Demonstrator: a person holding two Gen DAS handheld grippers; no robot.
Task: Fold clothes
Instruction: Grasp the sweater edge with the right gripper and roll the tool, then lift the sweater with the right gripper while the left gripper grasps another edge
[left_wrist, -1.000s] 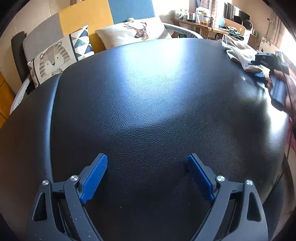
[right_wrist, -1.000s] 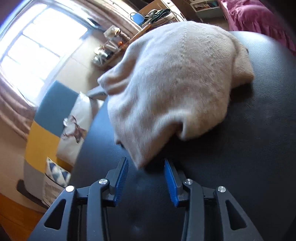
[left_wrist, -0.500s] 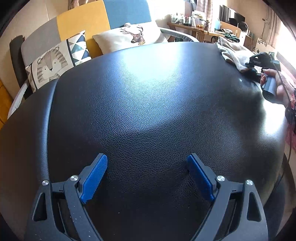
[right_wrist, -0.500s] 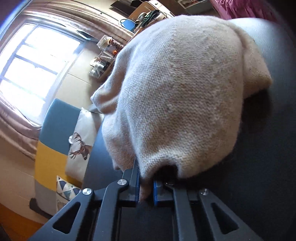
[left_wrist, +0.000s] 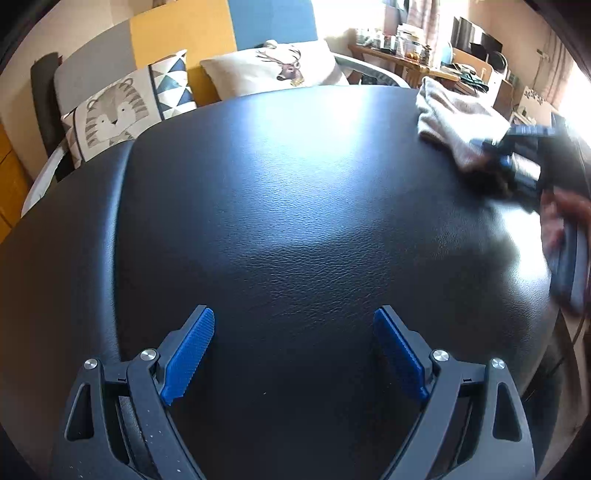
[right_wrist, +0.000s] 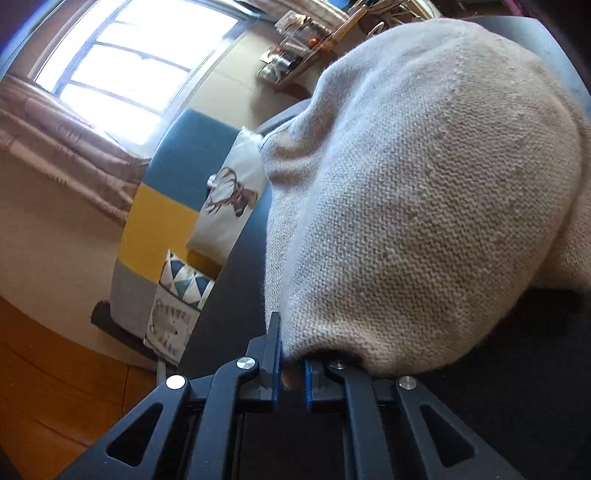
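Right tool (right_wrist: 291, 363) pinches sweater (right_wrist: 424, 192) edge; left tool (left_wrist: 294, 349) gapes over bare tabletop (left_wrist: 295, 206).

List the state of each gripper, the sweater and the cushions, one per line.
Left gripper: open, empty, over bare black surface.
Right gripper: shut on the sweater's edge.
Sweater: bunched in a heap, not folded, lying on the black surface.
Tiger cushion: upright against the sofa back.
Deer cushion: leaning on the sofa back.
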